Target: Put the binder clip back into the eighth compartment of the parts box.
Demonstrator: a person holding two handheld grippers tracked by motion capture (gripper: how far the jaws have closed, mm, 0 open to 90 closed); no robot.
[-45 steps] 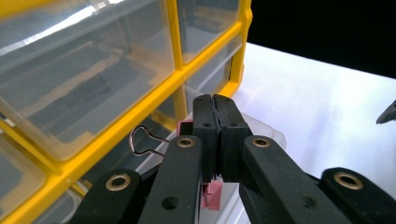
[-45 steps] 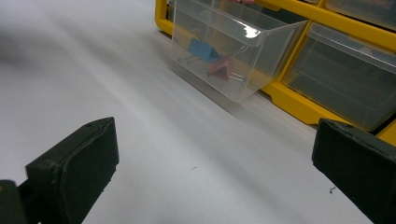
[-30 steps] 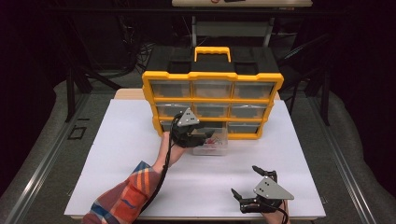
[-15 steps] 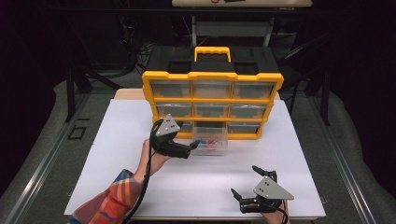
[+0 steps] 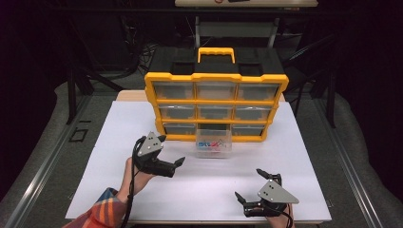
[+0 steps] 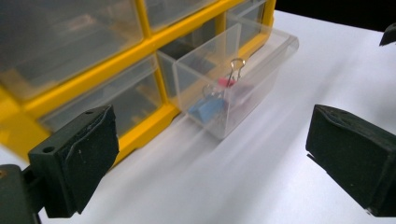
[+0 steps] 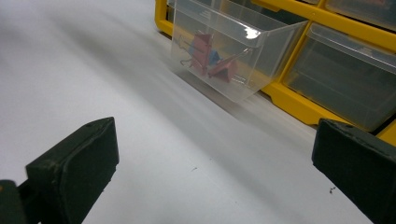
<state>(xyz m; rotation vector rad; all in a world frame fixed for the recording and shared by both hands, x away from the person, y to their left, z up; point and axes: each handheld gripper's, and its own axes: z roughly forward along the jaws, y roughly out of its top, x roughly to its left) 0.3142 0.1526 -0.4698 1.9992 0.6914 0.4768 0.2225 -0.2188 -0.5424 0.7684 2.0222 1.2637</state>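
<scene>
Organizer: a yellow-framed parts cabinet point(image 5: 216, 105) with a black top, a yellow carry handle and three rows of clear drawers stands at the far middle of the white tabletop point(image 5: 109, 137).
Drawer: the bottom-middle clear drawer point(image 5: 214, 142) is pulled out toward the near side, its front resting on the tabletop.
Contents: red and blue binder clips point(image 6: 219, 95) lie in it, one wire handle upright.
Left gripper: the left gripper point(image 5: 169, 156), held near and left of the drawer, has jaws spread wide and empty.
Right gripper: the right gripper point(image 5: 248, 184), at the near right edge, is likewise wide apart, grasping nothing.
Hard to make out: other drawers' contents blur behind frosted fronts; the clip count is unclear.
</scene>
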